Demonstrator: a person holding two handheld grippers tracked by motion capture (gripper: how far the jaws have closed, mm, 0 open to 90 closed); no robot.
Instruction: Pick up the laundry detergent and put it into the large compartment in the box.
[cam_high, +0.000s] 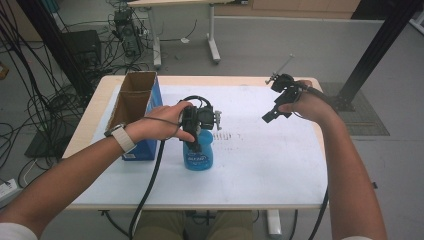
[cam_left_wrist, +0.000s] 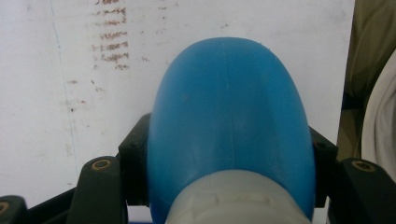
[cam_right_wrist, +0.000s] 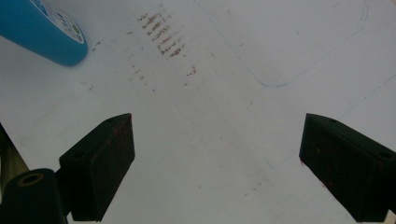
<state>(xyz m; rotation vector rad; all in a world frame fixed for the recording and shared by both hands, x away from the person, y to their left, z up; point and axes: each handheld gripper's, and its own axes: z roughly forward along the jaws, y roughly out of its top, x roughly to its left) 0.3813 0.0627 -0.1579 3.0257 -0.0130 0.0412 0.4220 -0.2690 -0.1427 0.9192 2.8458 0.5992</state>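
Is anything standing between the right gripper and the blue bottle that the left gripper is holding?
Nothing visible does. The right gripper hangs open above bare white table, and the blue bottle, clamped upright by the left gripper, stands across open surface.

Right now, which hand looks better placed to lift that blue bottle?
The left. Its gripper already clasps the blue bottle near the neck, while the right gripper hangs open, well away above the table.

Black two-jaw grippers, trailing black cables, brass-coloured screws; perhaps a white-strapped wristwatch (cam_high: 121, 136).
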